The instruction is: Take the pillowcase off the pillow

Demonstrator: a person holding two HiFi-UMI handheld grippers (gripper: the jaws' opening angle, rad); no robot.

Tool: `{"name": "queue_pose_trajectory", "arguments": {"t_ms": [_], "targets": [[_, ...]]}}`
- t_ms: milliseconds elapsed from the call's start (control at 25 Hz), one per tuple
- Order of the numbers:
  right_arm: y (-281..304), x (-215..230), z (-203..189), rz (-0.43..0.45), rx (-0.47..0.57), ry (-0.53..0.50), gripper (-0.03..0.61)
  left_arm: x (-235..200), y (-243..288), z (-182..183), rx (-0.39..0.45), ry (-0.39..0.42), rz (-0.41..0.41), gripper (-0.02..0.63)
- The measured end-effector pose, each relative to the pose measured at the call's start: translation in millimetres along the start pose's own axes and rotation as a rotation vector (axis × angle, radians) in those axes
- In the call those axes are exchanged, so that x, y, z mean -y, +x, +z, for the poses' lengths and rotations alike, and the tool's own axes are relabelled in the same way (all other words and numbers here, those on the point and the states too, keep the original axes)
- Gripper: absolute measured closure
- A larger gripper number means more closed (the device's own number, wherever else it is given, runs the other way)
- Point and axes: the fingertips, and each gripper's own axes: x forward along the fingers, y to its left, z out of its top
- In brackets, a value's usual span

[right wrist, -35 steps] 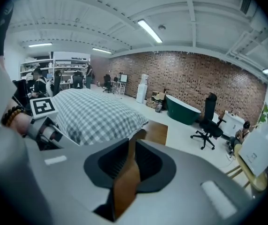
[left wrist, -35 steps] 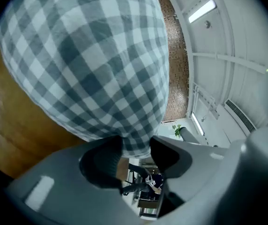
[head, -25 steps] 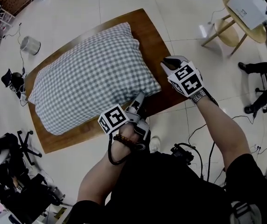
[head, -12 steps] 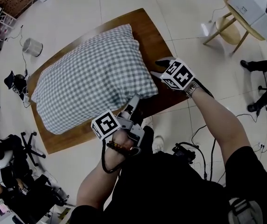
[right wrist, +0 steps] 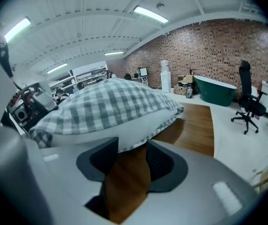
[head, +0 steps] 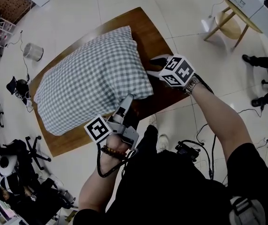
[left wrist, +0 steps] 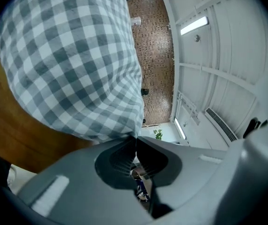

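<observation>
Head view: left claw (head: 129, 97) pinches pillowcase (head: 87, 76) edge near table (head: 149, 29) edge.

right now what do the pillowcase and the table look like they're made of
Pillowcase: woven cloth, probably cotton, matte; it has a grey and white check and creases softly. Table: wood or wood veneer, warm brown, smooth with a faint sheen; streaky grain shows, but solid or veneer can't be told.

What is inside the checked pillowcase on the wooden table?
A white pillow shows at the open end of the pillowcase, above the table. The rest of it is covered by the checked cloth.
</observation>
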Motion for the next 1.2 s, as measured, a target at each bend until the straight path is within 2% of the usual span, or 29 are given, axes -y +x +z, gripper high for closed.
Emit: {"name": "queue_pose_trajectory", "arguments": {"t_ms": [120,240,480,720,800,880,920,1040,1200], "targets": [[-6.1,-4.4,7.6,0.084,0.049,0.054,0.390,12.9,9.3,7.8,0.008,0.055,-0.133,0.604],[-10.9,-8.8,12.0,0.167,0.091,0.107,0.344,22.5,16.4,8.6,0.013,0.036,-0.227,0.604],[-10.8,-13.1,22.6,0.310,0.135,0.233,0.284,34.1,22.0,3.6,-0.016,0.032,-0.281,0.604],[15.4,-38.5,28.6,0.405,0.100,0.233,0.316,32.0,16.4,-1.6,-0.055,0.019,-0.284,0.604],[21.2,-39.9,26.0,0.392,0.081,0.221,0.382,30.2,15.7,-1.1,-0.052,0.014,-0.282,0.604],[21.2,-33.0,21.0,0.331,0.069,0.185,0.504,25.1,14.6,0.8,-0.038,0.016,-0.279,0.604],[19.3,-28.6,18.7,0.297,0.065,0.162,0.541,21.7,13.4,2.7,-0.026,0.017,-0.278,0.604],[7.4,-20.7,16.7,0.224,0.063,0.095,0.555,15.2,7.6,10.0,0.018,0.023,-0.274,0.604],[-12.8,-24.9,21.4,0.172,0.084,0.037,0.555,17.3,-4.6,17.3,0.065,0.046,-0.263,0.604]]}}
